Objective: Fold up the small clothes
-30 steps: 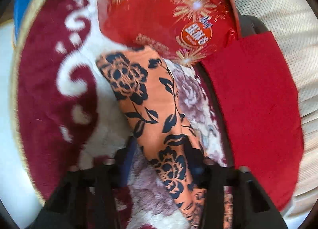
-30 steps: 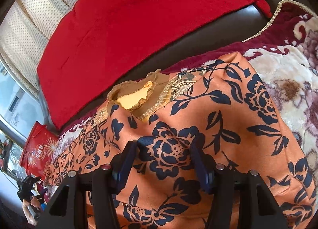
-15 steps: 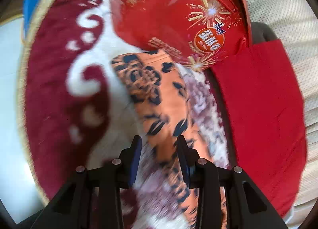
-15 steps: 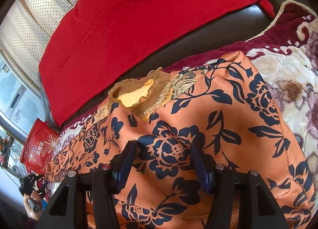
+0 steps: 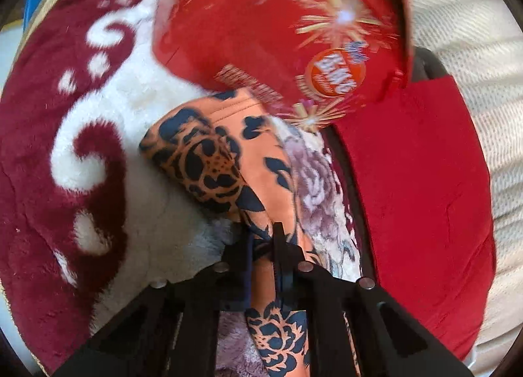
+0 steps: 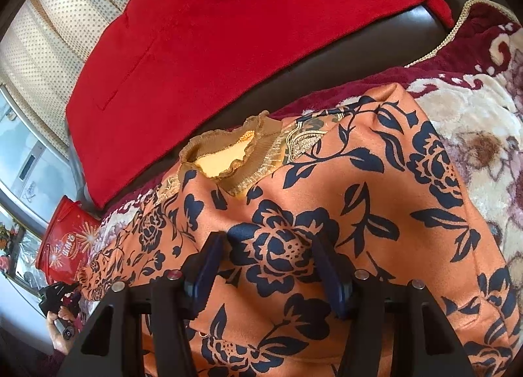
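Left wrist view: left tongs pinch the orange sleeve; right tongs gape above its body.

Red bag: orange round label with white characters, blurred, unreadable.

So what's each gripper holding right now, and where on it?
The left gripper is shut on the orange top, pinching its sleeve partway along. The right gripper is open over the top's chest, holding nothing.
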{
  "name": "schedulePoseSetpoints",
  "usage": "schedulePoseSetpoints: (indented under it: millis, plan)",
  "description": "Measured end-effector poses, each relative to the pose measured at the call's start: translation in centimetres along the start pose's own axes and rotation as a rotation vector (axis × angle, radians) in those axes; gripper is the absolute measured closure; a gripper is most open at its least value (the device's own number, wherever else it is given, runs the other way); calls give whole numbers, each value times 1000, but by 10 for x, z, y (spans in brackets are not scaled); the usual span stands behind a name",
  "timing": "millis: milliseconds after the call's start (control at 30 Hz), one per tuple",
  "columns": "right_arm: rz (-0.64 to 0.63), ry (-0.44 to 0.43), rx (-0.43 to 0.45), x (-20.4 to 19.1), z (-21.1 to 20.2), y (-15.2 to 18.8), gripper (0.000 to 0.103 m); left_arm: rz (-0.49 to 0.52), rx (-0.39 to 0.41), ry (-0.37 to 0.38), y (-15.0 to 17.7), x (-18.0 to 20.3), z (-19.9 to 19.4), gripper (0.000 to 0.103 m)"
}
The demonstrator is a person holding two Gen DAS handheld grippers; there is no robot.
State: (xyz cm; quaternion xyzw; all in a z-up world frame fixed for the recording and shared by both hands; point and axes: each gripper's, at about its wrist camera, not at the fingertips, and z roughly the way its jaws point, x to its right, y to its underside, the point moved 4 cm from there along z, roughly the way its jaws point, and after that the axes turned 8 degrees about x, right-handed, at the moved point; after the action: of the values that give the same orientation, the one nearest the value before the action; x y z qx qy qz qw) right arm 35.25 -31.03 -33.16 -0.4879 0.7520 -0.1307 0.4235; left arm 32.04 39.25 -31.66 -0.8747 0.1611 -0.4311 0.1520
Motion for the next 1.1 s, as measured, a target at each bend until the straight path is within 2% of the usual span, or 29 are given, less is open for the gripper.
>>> schedulePoseSetpoints:
  millis: [67, 167, 233, 367, 433, 533, 567, 667, 700, 733, 767, 800, 833, 933, 1000, 1100]
  plan:
    - [-1, 3, 17, 0, -5, 0, 42, 80, 44, 22, 4, 21, -11, 94]
    - [17, 2, 46, 3, -13, -3, 42, 281, 93, 91, 25, 77, -34, 94]
    - [31, 0, 61, 6, -18, -6, 42, 426, 103, 175, 58, 123, -52, 95]
    - [56, -6, 82, 12, -28, -11, 42, 685, 33, 332, 147, 198, -75, 95]
    - [68, -7, 93, 15, -33, -13, 42, 801, -61, 437, 211, 231, -86, 95]
    - [99, -19, 108, 22, -41, -17, 42, 946, -197, 544, 297, 260, -101, 94]
    - [114, -21, 108, 25, -42, -20, 42, 1010, -274, 578, 334, 266, -105, 94]
    - [185, -77, 88, 32, -42, -25, 42, 1145, -470, 607, 396, 268, -109, 88]
    - [200, -100, 79, 31, -40, -26, 42, 1150, -497, 619, 401, 266, -110, 85]
    - [216, -129, 69, 29, -40, -27, 41, 1143, -502, 632, 398, 266, -110, 79]
    - [240, -174, 61, 28, -40, -28, 34, 1127, -481, 643, 387, 267, -111, 72]
    - [264, -215, 54, 27, -41, -29, 27, 1109, -457, 648, 377, 265, -110, 57]
    - [282, -251, 48, 26, -41, -30, 25, 1069, -406, 647, 357, 264, -110, 43]
    - [303, -339, 11, 14, -37, -27, 25, 970, -290, 592, 306, 257, -103, 39]
    - [295, -372, -31, 3, -31, -22, 25, 931, -235, 504, 278, 249, -86, 39]
    - [225, -282, -73, -10, -16, -12, 25, 892, -218, 389, 255, 234, -65, 39]
